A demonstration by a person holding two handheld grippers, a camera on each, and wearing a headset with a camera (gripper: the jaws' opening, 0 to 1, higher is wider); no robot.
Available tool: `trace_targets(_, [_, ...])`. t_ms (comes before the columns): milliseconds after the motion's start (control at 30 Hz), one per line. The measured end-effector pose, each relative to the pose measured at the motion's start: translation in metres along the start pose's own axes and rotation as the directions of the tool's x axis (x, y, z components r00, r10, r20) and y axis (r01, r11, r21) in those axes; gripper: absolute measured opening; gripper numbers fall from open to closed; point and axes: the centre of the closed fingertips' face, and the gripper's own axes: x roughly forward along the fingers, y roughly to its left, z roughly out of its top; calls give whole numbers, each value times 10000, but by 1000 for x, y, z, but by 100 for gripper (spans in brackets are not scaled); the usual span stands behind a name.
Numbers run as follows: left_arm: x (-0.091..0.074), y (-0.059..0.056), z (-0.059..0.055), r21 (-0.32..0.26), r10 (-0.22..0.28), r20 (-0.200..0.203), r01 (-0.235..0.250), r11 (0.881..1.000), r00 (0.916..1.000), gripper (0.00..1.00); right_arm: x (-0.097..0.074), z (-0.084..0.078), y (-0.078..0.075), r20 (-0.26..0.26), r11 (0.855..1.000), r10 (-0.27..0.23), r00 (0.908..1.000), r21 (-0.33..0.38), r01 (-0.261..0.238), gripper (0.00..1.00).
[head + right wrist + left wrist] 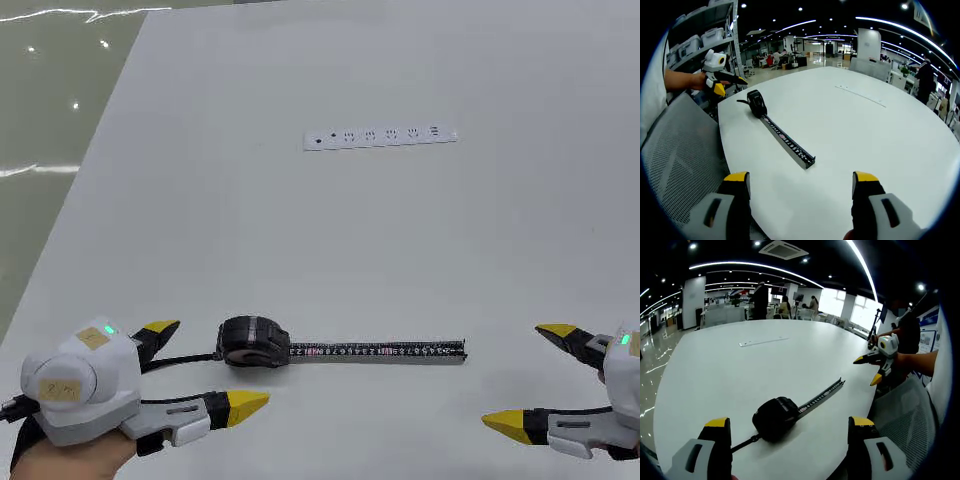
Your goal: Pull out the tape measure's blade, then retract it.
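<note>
A black tape measure [254, 341] lies on the white table [330, 230] near its front edge, its blade [378, 351] pulled out to the right and lying flat. My left gripper [205, 368] sits just left of the case, open, jaws either side of the wrist strap [180, 360]. In the left gripper view the case [775, 417] lies ahead between the yellow tips. My right gripper [532, 378] is open, a short way right of the blade's end. The right gripper view shows the blade tip [807, 161] ahead and the case [756, 103] farther off.
A white power strip [380, 136] lies flat farther back on the table. The table's left edge drops to a glossy green floor [50, 120]. A grey mesh chair back [675, 155] stands beside the table's near edge.
</note>
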Motion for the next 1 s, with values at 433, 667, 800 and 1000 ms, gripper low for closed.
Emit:
trace_targets(433, [18, 2, -3, -364, 330, -146, -336, 9988, 9993, 94, 9, 2, -1, -10, 9999, 155, 9999, -44, -155, 84])
trace_targets(667, [24, 9, -9, -1054, 681, -169, -695, 9920, 9975, 92, 14, 2, -3, 32, 9998, 194, 9998, -70, -194, 83])
trace_targets(800, [27, 12, -8, -1345, 933, -153, -945, 9864, 9955, 89, 16, 2, -5, 76, 9998, 199, 9998, -53, -199, 83])
trace_targets(1000, [31, 14, -5, -1818, 1344, -83, -1336, 9742, 9909, 89, 20, 4, -7, 175, 9996, 256, 9995, -80, -255, 82])
